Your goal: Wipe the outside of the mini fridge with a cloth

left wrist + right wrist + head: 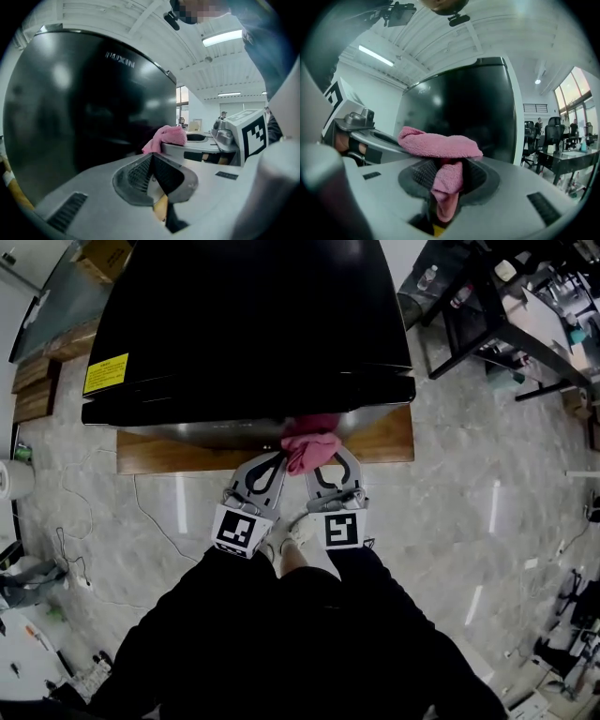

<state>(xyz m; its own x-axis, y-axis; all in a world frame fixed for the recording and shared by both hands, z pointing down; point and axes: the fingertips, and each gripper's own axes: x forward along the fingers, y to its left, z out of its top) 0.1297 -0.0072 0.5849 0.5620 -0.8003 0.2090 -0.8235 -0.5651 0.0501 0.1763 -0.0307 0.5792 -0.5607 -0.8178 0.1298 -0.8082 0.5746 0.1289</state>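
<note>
The black mini fridge (253, 324) stands on a low wooden board, its glossy door (89, 108) facing me. A pink cloth (309, 448) is bunched just in front of the door's lower edge. My right gripper (326, 468) is shut on the cloth (443, 161), which folds over its fingertips and hangs between the pads. My left gripper (270, 465) sits beside it on the left, jaws closed together with nothing between them. From the left gripper view the cloth (167, 137) shows beyond the tips, near the fridge door.
A wooden board (384, 439) under the fridge juts out onto the marble floor. Black table legs (487, 329) and clutter stand at the right. Cables (141, 512) trail on the floor at the left. A yellow label (105, 373) marks the fridge top. My feet (292, 538) are below.
</note>
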